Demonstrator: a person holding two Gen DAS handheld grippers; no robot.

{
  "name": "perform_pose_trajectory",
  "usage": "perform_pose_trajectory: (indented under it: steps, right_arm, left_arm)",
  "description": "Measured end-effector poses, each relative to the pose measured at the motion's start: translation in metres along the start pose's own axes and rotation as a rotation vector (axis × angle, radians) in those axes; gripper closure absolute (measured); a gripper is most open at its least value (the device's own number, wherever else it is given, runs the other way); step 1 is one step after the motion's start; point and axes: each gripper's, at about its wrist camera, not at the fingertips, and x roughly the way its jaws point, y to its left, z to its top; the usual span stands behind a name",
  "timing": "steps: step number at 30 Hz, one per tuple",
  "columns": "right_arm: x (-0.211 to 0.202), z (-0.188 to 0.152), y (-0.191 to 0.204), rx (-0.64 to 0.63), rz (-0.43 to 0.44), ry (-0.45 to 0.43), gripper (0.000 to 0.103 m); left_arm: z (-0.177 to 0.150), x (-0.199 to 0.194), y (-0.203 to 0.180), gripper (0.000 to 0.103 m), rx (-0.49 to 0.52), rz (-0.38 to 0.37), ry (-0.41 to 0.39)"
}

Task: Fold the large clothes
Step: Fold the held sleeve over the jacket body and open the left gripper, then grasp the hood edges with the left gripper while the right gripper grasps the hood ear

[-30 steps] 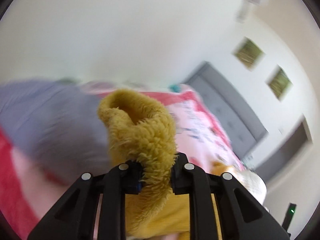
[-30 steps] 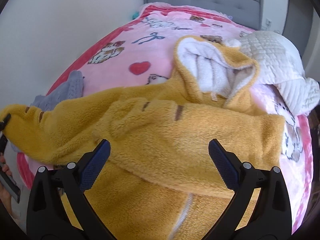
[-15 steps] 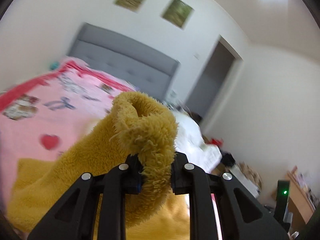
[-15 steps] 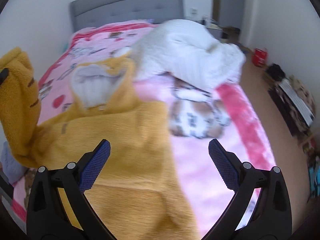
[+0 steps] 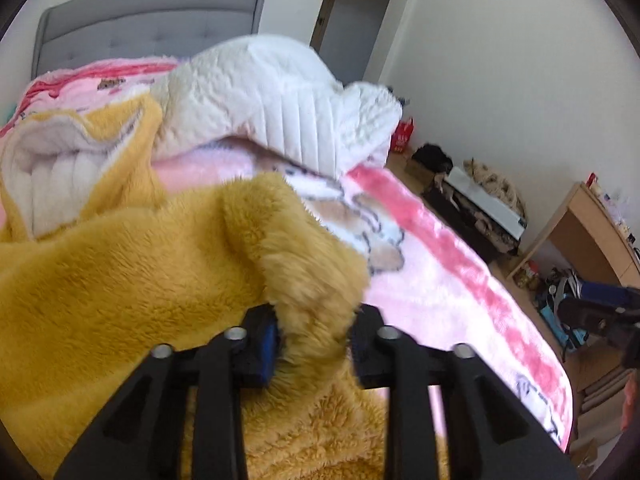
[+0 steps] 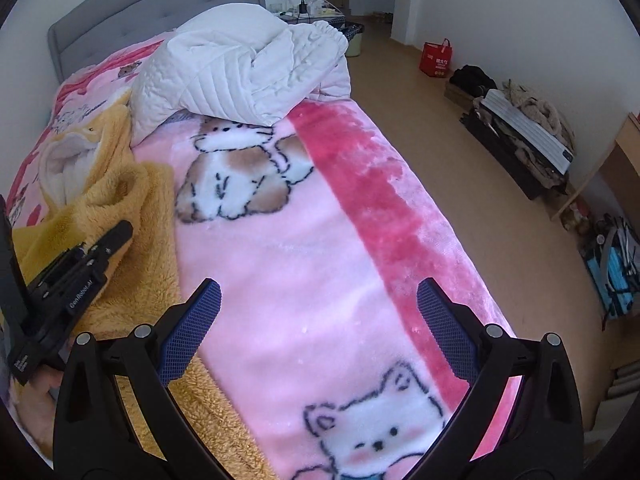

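A fluffy mustard-yellow hooded garment (image 5: 120, 280) with a white-lined hood (image 5: 60, 160) lies on the pink bed blanket (image 5: 440, 280). My left gripper (image 5: 314, 340) is shut on the garment's sleeve end, held over the garment's body. In the right wrist view the garment (image 6: 132, 208) lies at the left, with the left gripper (image 6: 80, 264) on it. My right gripper (image 6: 318, 320) is open and empty above the bare pink blanket (image 6: 304, 264), to the right of the garment.
A white quilted duvet (image 6: 240, 76) is heaped at the head of the bed by the grey headboard (image 6: 160, 12). The bed's right edge drops to a wooden floor (image 6: 460, 140) with a red bag (image 6: 436, 58), boxes and a desk (image 5: 592, 232).
My left gripper has swung the sleeve from the left side of the bed across and down over the garment's body. My right gripper has moved right, off the garment, over bare blanket.
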Motion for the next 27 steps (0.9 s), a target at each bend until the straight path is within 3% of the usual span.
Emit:
perform_pose_trajectory:
  steps: [3,4,9,12,13,15,17,19,20,22,25,27]
  right_arm:
    - [-0.001,0.005,0.004,0.002,0.025,-0.011,0.009]
    - [-0.002,0.008,0.007,0.003,0.032,-0.021,0.009]
    - [-0.014,0.03,0.022,-0.003,0.077,-0.086,0.009]
    - [-0.019,0.054,0.043,-0.022,0.195,-0.123,0.009]
    - [-0.019,0.063,0.055,-0.053,0.249,-0.13,0.01]
    - [-0.011,0.078,0.092,-0.17,0.37,-0.123,0.026]
    - [0.0,0.086,0.127,-0.252,0.421,-0.095,0.03]
    - [0.017,0.088,0.165,-0.332,0.455,-0.06,0.041]
    - [0.023,0.087,0.178,-0.361,0.452,-0.052,0.044]
    - [0.042,0.081,0.204,-0.404,0.428,-0.023,0.047]
    - [0.064,0.07,0.217,-0.378,0.433,0.045,0.055]
    - [0.075,0.06,0.219,-0.398,0.362,0.052,0.061]
  left_arm:
    - [-0.008,0.005,0.002,0.026,-0.017,-0.031,0.043]
    - [-0.008,0.004,0.0,0.023,-0.013,-0.046,0.053]
    - [0.014,-0.032,-0.002,0.014,-0.051,-0.13,0.011]
    - [0.025,-0.077,0.026,0.011,-0.11,-0.146,-0.001]
    - [0.027,-0.094,0.042,0.009,-0.131,-0.112,0.002]
    - [0.026,-0.119,0.078,0.008,-0.17,-0.037,0.022]
    - [0.022,-0.138,0.123,0.008,-0.199,0.08,0.068]
    - [0.015,-0.154,0.163,0.008,-0.22,0.188,0.089]
    - [0.009,-0.161,0.181,0.008,-0.245,0.212,0.083]
    - [-0.001,-0.17,0.211,0.008,-0.307,0.236,0.076]
    - [-0.022,-0.167,0.252,0.008,-0.452,0.211,0.066]
    - [-0.032,-0.162,0.265,0.008,-0.513,0.192,0.071]
